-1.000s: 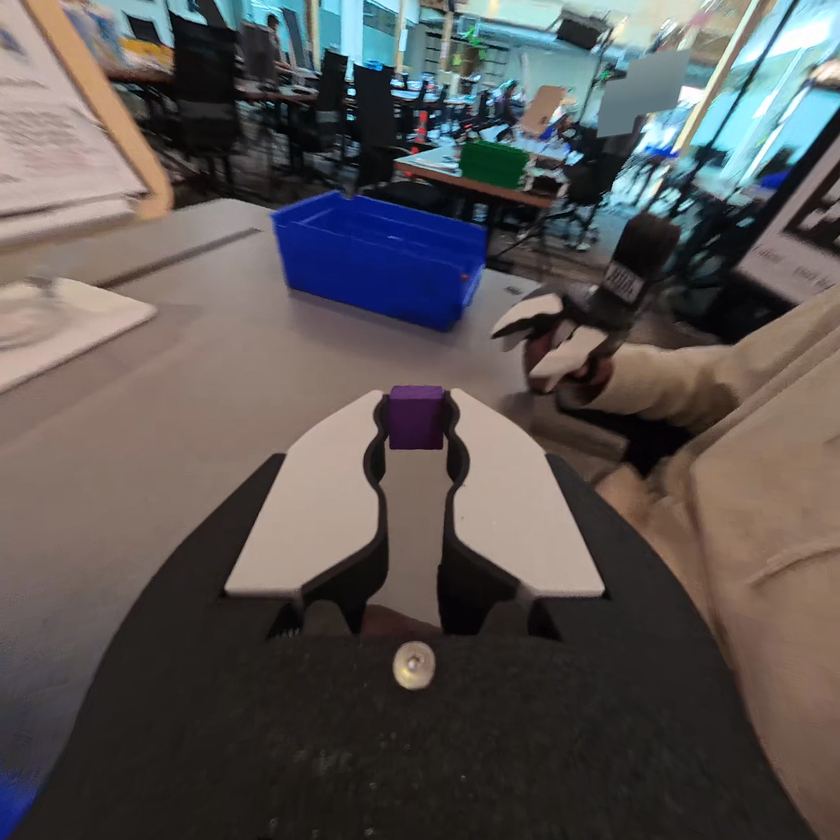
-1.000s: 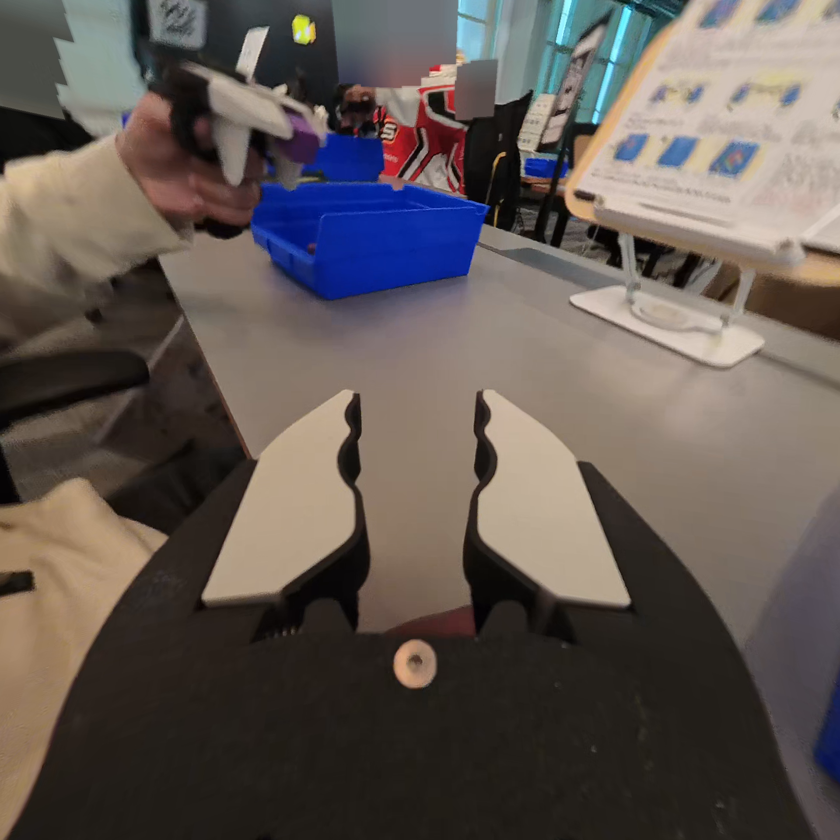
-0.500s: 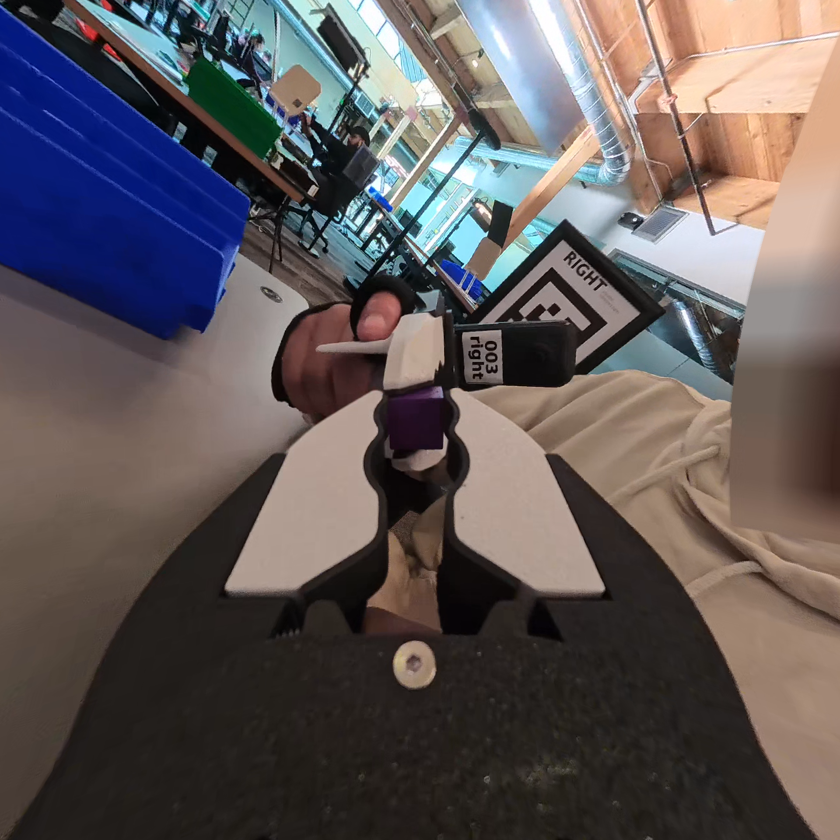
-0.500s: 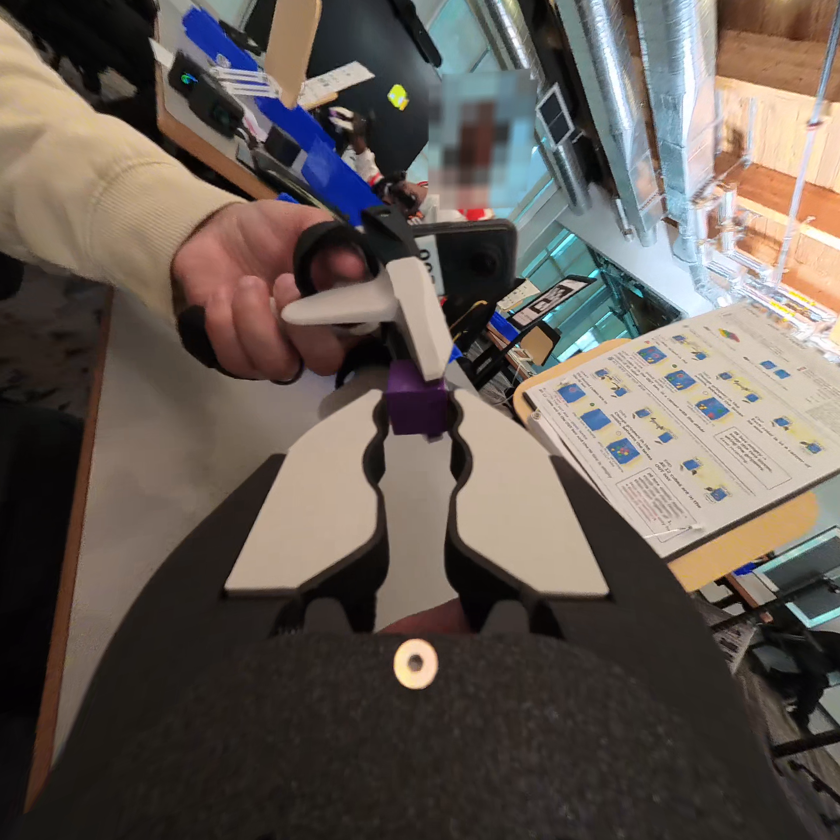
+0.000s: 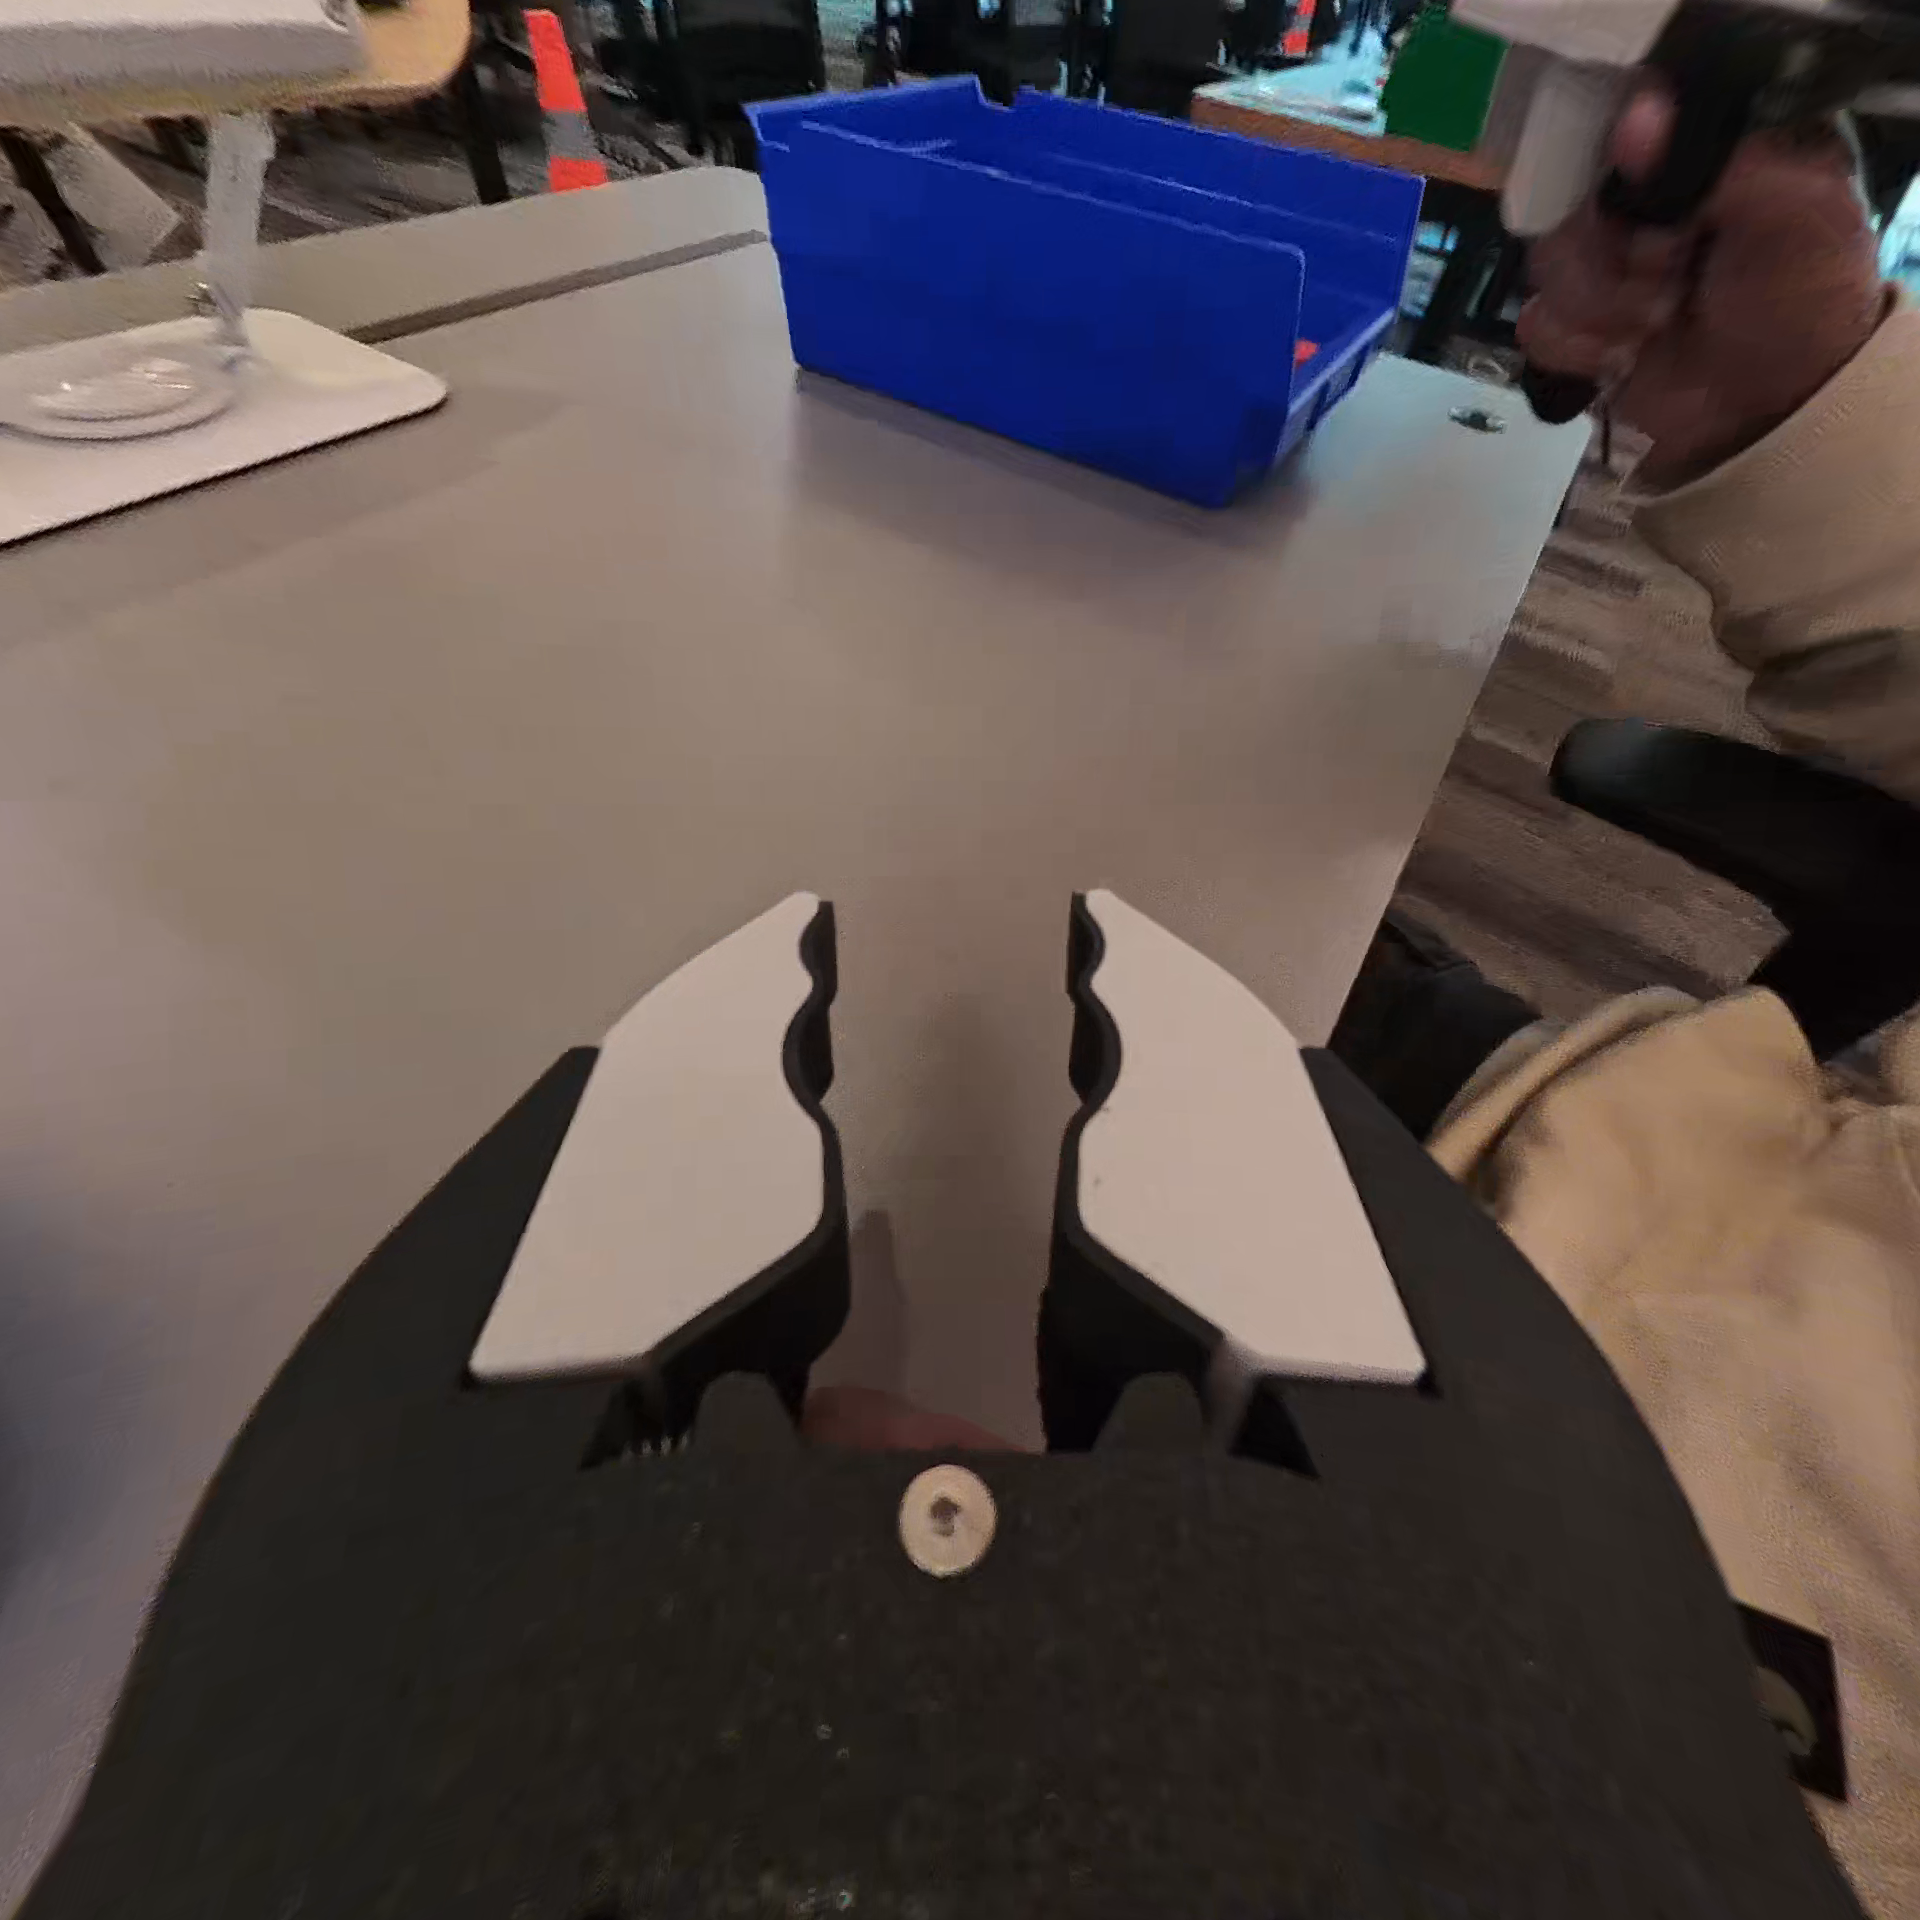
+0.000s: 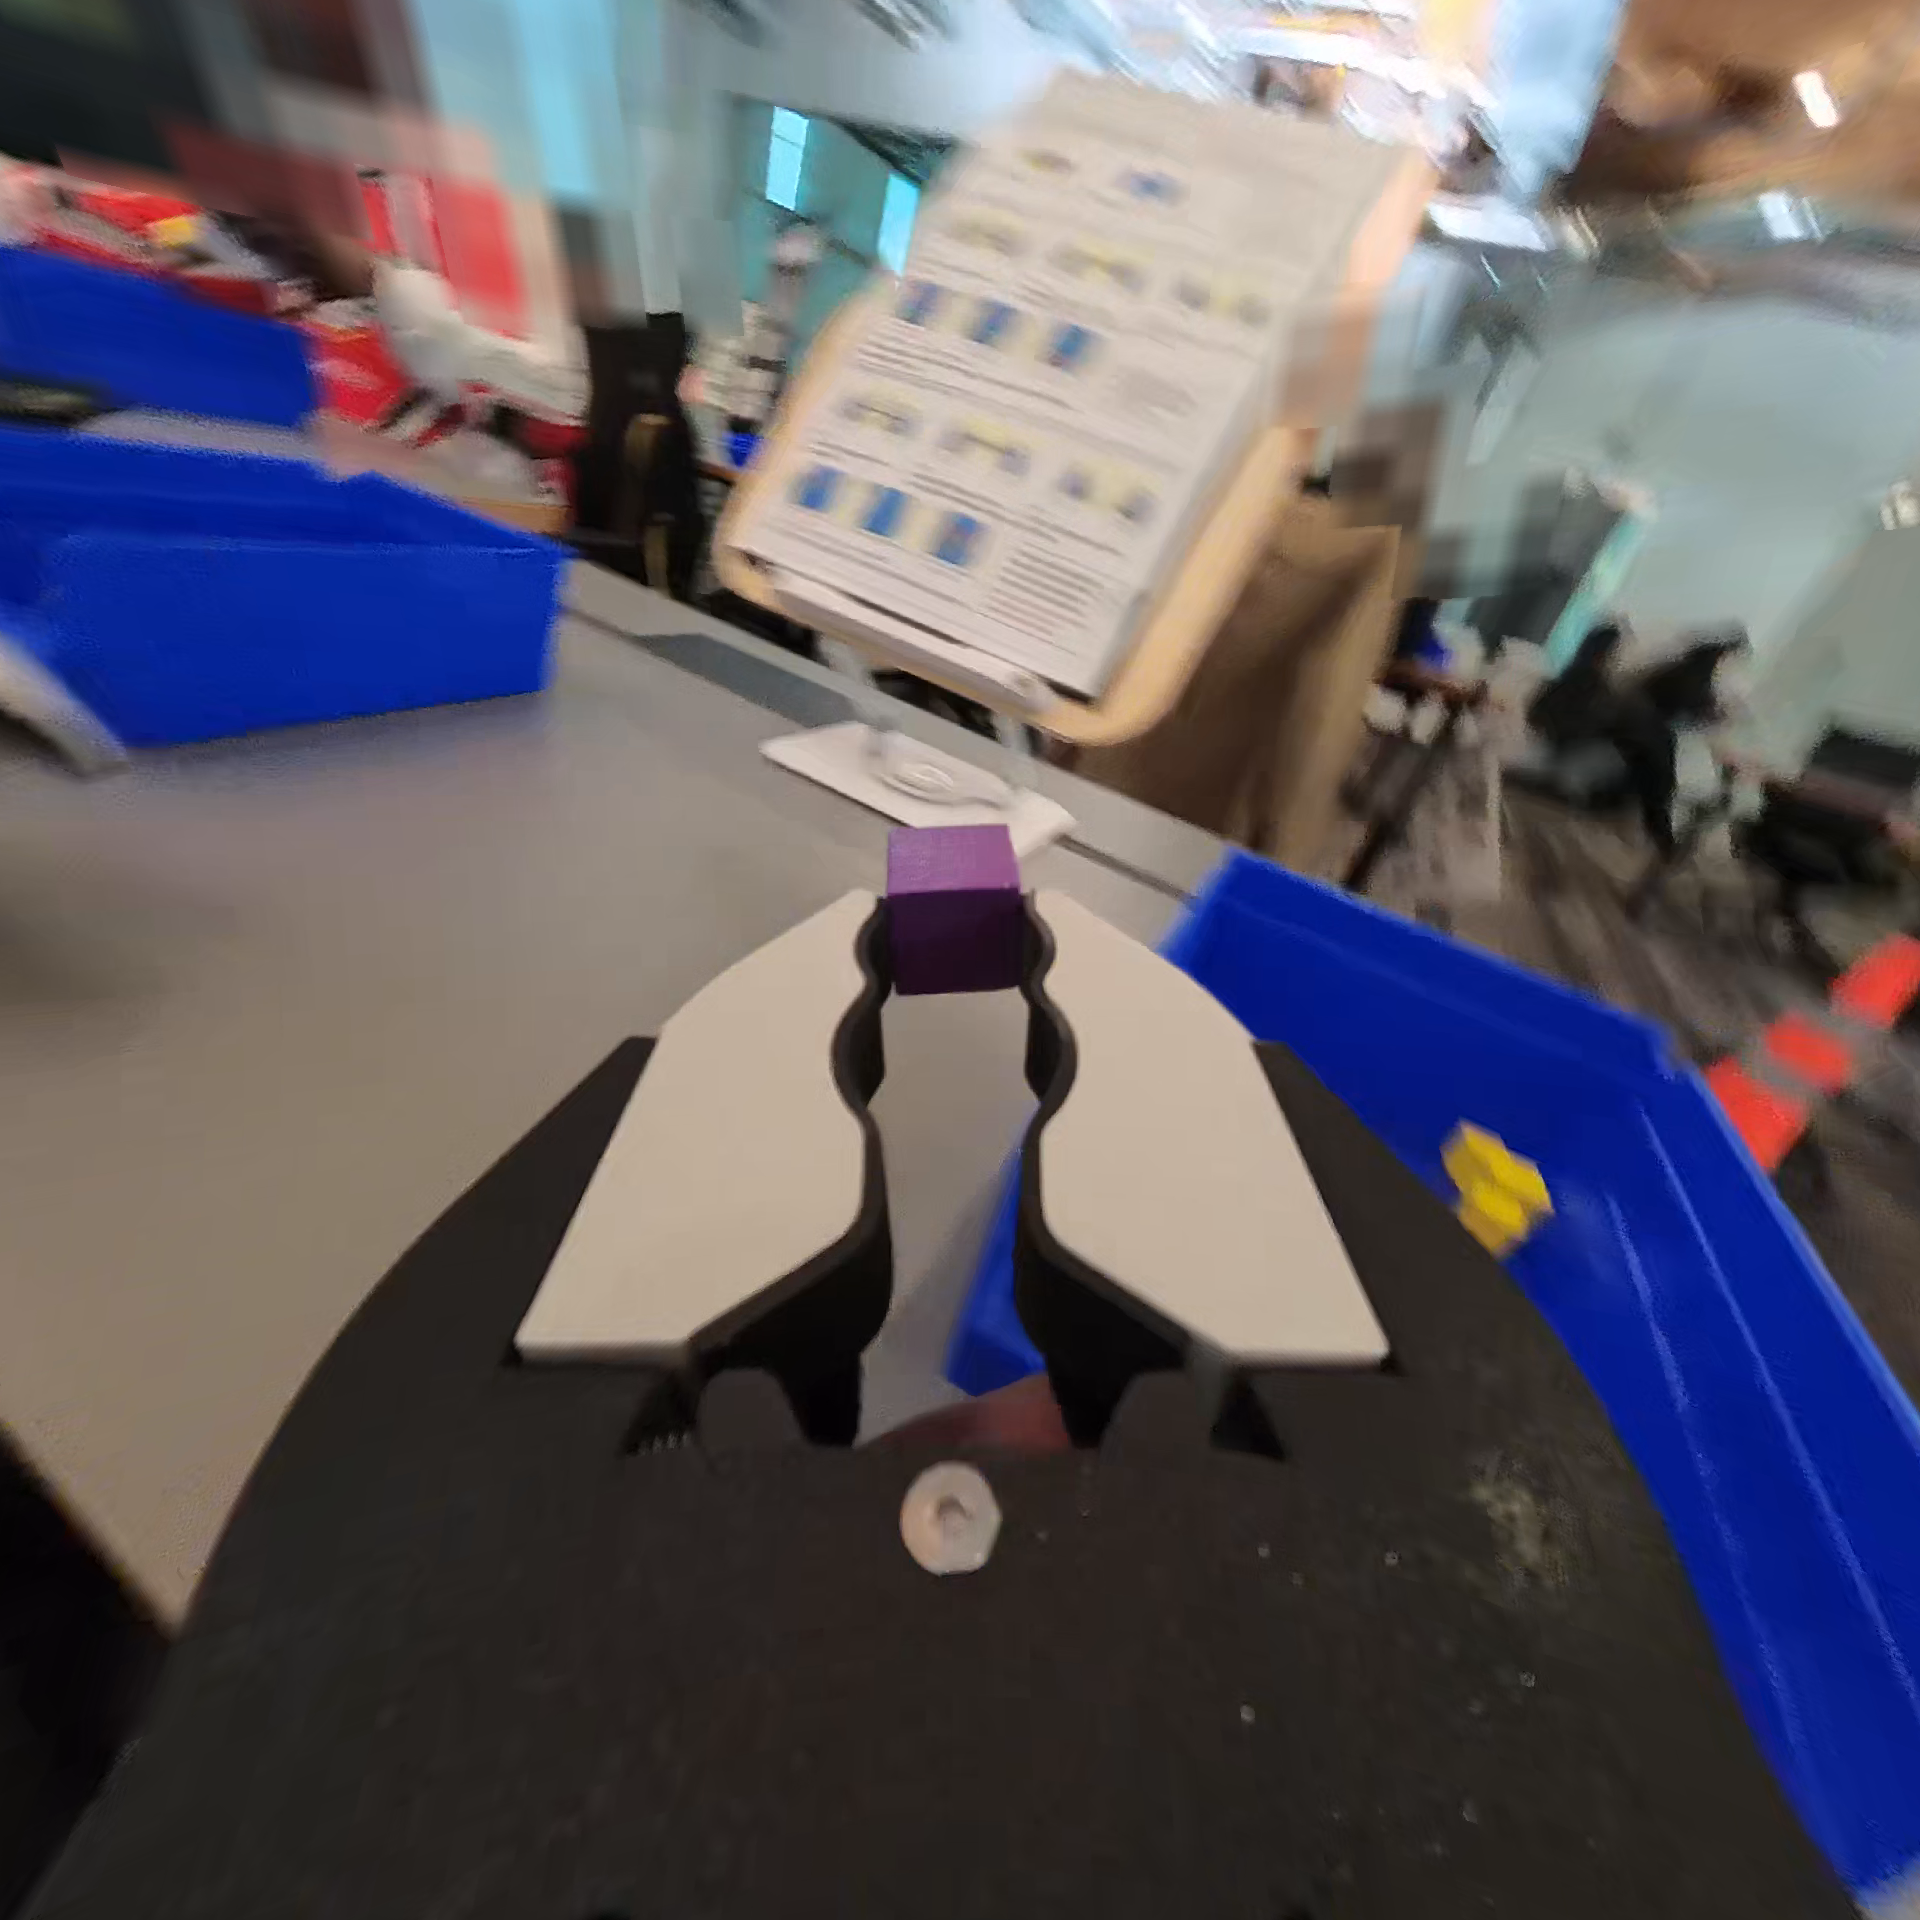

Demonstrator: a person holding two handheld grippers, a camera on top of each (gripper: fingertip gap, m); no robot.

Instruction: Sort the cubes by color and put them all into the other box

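My right gripper is shut on a purple cube, held above the grey table beside a blue box at the right. Yellow cubes lie inside that box. My left gripper is open and empty above the grey table. A second blue box stands at the far end of the table; something red shows inside it. That box also shows blurred at the left of the right wrist view. The right gripper appears blurred at the top right of the left wrist view.
A document stand with printed sheets sits on a white base at the table's far side. The table edge runs along the right, with a chair and a person's cream sleeve beyond it. Orange cones stand on the floor. My right fingertips sit around 30 cm from my left ones.
The purple cube passed from my left gripper to my right one. The left gripper opened and drew back over the table. The right gripper swung with the cube toward the box at the right.
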